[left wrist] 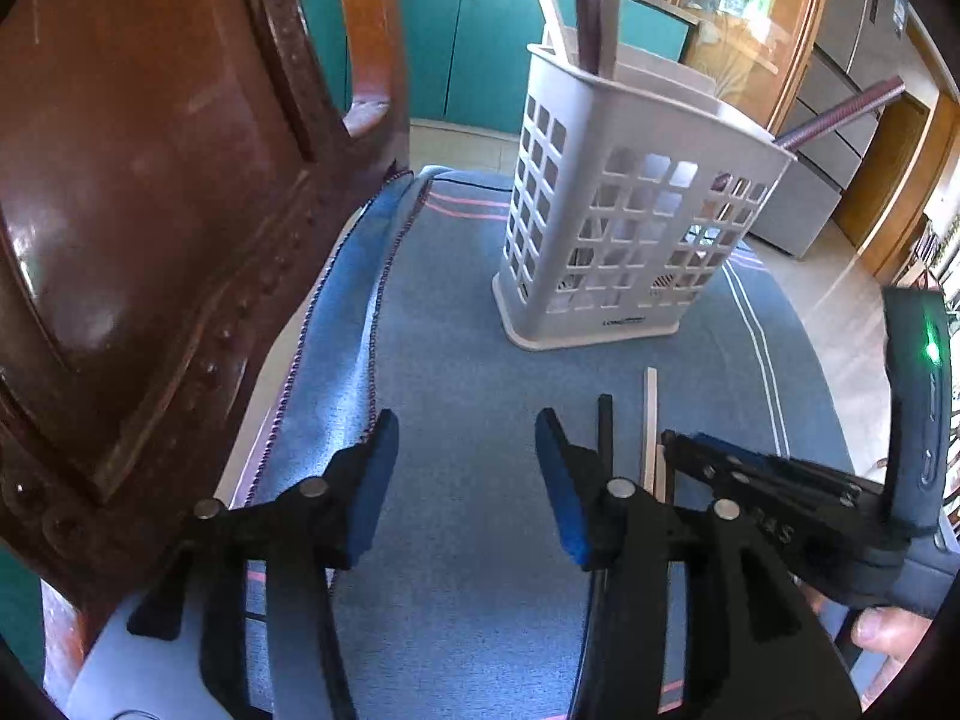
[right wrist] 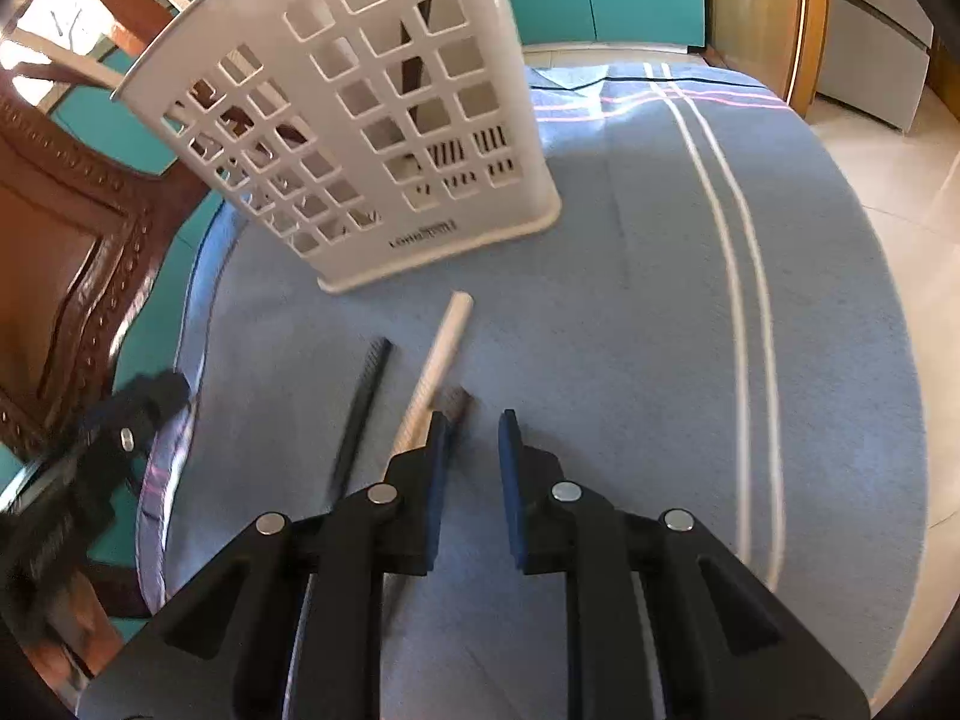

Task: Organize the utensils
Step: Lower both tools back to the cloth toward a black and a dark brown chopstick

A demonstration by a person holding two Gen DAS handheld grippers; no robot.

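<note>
A white slotted utensil basket (left wrist: 630, 210) (right wrist: 360, 120) stands upright on the blue cloth and holds several chopsticks (left wrist: 591, 0); a maroon one (left wrist: 840, 114) leans out over its right rim. In front of it on the cloth lie a black chopstick (right wrist: 366, 396) (left wrist: 605, 420), a pale chopstick (right wrist: 441, 354) (left wrist: 650, 408) and the tip of a brown one (right wrist: 461, 401). My right gripper (right wrist: 474, 426) (left wrist: 669, 441) hangs low over them, jaws narrowly apart with bare cloth between; the pale and brown sticks run under its left finger. My left gripper (left wrist: 467, 438) (right wrist: 126, 420) is open and empty, left of the sticks.
A brown leather chair (left wrist: 150, 210) presses close on the left. The blue cloth (left wrist: 468, 330) covers a round table whose edge drops to a tiled floor (right wrist: 888, 150) on the right. Teal cabinets (left wrist: 456, 30) and a fridge (left wrist: 840, 60) stand behind.
</note>
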